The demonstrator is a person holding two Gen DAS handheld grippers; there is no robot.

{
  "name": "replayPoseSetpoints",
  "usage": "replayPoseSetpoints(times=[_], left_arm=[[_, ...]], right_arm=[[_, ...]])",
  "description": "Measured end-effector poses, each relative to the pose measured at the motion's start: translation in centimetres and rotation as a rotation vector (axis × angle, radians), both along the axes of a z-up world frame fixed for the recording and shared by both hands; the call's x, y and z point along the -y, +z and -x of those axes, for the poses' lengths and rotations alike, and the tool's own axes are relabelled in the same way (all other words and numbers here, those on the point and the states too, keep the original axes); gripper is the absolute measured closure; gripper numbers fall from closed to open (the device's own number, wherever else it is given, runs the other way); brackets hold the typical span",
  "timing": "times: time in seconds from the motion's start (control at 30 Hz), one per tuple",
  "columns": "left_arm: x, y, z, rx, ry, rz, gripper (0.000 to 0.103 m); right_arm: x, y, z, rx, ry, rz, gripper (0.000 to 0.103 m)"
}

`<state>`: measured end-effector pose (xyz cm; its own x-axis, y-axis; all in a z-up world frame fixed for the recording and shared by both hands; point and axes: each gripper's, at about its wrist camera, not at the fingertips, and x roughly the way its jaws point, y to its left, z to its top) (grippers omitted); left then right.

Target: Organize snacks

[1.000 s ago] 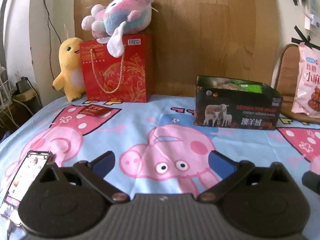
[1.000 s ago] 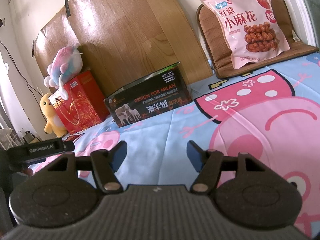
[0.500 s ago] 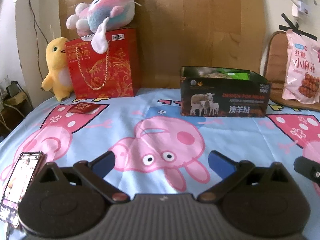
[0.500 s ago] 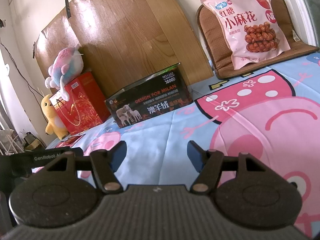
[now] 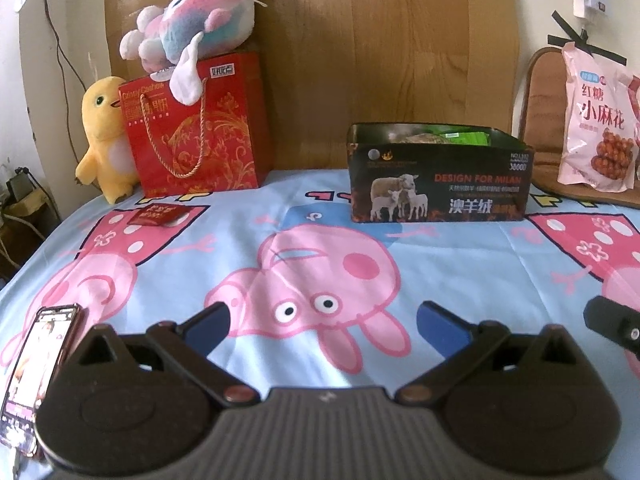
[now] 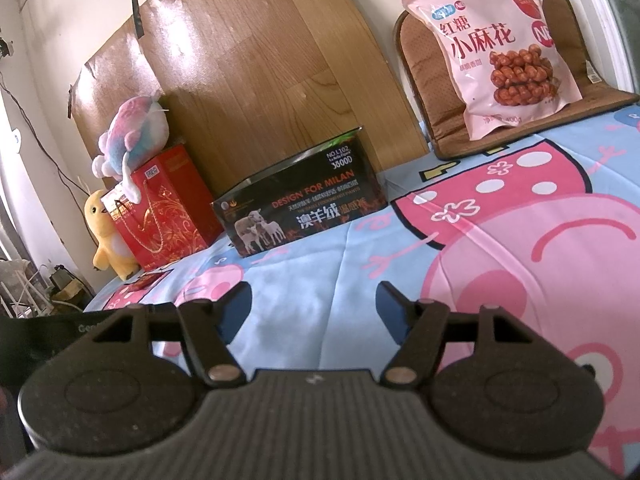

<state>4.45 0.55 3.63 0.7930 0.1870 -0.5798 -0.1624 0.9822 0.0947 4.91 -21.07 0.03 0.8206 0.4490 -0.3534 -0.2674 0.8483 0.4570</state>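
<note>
Over at the bed's left edge, a phone point(image 5: 38, 364) lies face up on the cartoon-pig bedsheet point(image 5: 320, 256), its screen lit. Up in the far left corner a yellow plush chick point(image 5: 105, 136) stands against the wall, touching the red gift bag point(image 5: 196, 128) just beside it. A pink-and-blue plush toy point(image 5: 192, 20) sprawls on top of that bag, one floppy part hanging down over the front. A small red snack packet point(image 5: 160, 216) lies flat on the sheet just in front of the bag.

Now the left tool point(image 5: 322, 324): blue-padded fingers point(image 5: 210, 326) spread wide, nothing between them, hovering over the pig print near the bed's front edge.

Moving across, along the far edge by the wooden headboard point(image 5: 380, 40), there's the open black box point(image 5: 438, 176) with sheep printed on its side; green and pale wrappers show above its rim. It stands well apart from the gift bag.

The right tool point(image 6: 314, 306) also gapes, empty, above the sheet and angled toward that box point(image 6: 300, 216).

Far right corner: a big pink snack bag point(image 6: 492, 48), printed with twisted brown pastries, leans upright against a brown seat cushion point(image 6: 440, 120) propped at the wall.
</note>
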Motion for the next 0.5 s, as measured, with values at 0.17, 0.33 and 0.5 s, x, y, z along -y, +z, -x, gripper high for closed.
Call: replayPoseSetpoints(times=[0.17,0.33,0.5], left_arm=[[0.03,-0.09,0.0,0.004,0.023,-0.026,0.0],[0.09,-0.13,-0.23,-0.002,0.047,-0.063,0.0],[-0.12,-0.1,-0.3,-0.014,0.05,-0.039,0.0]], right_arm=[[0.0,-0.01,0.03,0.0,0.0,-0.001,0.032],[-0.02,-0.01,0.06,0.0,0.0,-0.001,0.032],[0.03,0.01,0.0,0.0,0.0,-0.002,0.032]])
